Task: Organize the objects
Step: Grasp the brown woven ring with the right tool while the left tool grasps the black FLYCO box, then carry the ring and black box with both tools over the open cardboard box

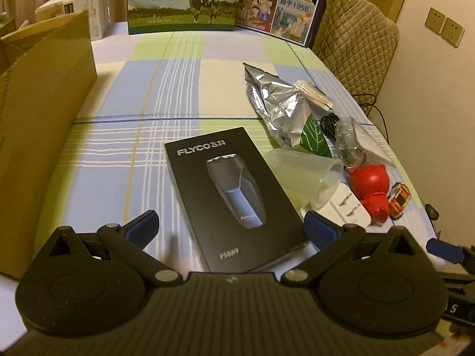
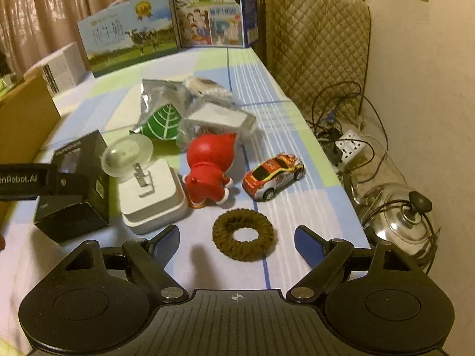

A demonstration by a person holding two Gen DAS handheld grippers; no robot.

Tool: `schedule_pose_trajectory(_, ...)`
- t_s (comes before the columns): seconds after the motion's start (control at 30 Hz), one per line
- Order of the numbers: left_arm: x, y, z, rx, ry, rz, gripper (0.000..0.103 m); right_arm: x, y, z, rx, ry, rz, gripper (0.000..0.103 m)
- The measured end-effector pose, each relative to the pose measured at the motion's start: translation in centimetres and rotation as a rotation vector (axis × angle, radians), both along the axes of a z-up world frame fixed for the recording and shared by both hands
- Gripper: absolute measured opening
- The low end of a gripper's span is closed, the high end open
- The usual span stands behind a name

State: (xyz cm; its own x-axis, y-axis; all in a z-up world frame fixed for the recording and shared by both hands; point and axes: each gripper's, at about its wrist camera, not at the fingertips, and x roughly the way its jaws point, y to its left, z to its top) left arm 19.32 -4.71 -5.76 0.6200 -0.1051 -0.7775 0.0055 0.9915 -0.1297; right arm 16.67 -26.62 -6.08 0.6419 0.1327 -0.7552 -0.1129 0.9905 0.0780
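1. Low in both wrist views sit the grippers: left gripper (image 1: 230, 225) with fingers apart over the near end of the black shaver box (image 1: 231, 192), nothing pressed; right gripper (image 2: 237, 237) with fingers apart, the brown hair scrunchie (image 2: 243, 234) lying between the tips, pads not touching it.
2. Judgement: each is lined up for a first pick, the box on the left and the scrunchie on the right.
3. Loose items cluster at centre-right of the checked tablecloth (image 1: 118, 148), likely awaiting sorting; an open cardboard box (image 1: 38, 136) at left edge looks like the destination.
4. Count, right view: one red figurine (image 2: 207, 172), one toy car (image 2: 273, 176), one white plug adapter (image 2: 154, 198), one clear plastic cup (image 2: 127, 155) lying on its side against the adapter.
5. Upper centre: one crumpled foil bag (image 1: 276, 103), one green leaf-print packet (image 2: 163, 121), clear-wrapped bits too jumbled to count.
6. Far edge: two milk cartons (image 1: 181, 0) standing upright, one white box at upper left.
7. Wall, upper right: two sockets (image 1: 443, 26).
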Motion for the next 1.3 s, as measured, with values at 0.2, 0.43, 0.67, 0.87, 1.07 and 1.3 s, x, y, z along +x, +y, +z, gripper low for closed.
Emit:
schedule_pose_trajectory(0.2,1.2,-0.6,-0.4,0.031,0.001,-0.013,0.102,0.9,0.1,-0.9,-0.008,0.026,-0.018,0.077)
schedule_pose_trajectory(0.43,1.3,0.0,-0.8,0.056,0.036,-0.042,0.087,1.1,0.5,-0.9,-0.057,0.014,-0.017,0.043)
schedule_pose_trajectory(0.67,-2.0,1.7,-0.2,0.083,0.035,-0.054,0.08,0.2,1.3,-0.4,-0.042,0.028,0.005,0.017)
schedule_pose_trajectory(0.87,-6.4,2.9,0.0,0.108,0.053,-0.068,0.08,-1.3,3.1,0.4,-0.027,0.024,0.056,0.016)
schedule_pose_trajectory(1.07,-7.9,3.1,0.2,0.12,0.06,-0.078,0.081,-2.1,3.8,1.1,-0.018,0.016,0.073,0.016)
schedule_pose_trajectory(1.3,-6.8,2.8,0.5,0.145,0.055,-0.089,0.081,-2.3,3.9,1.4,-0.006,0.015,0.08,0.016)
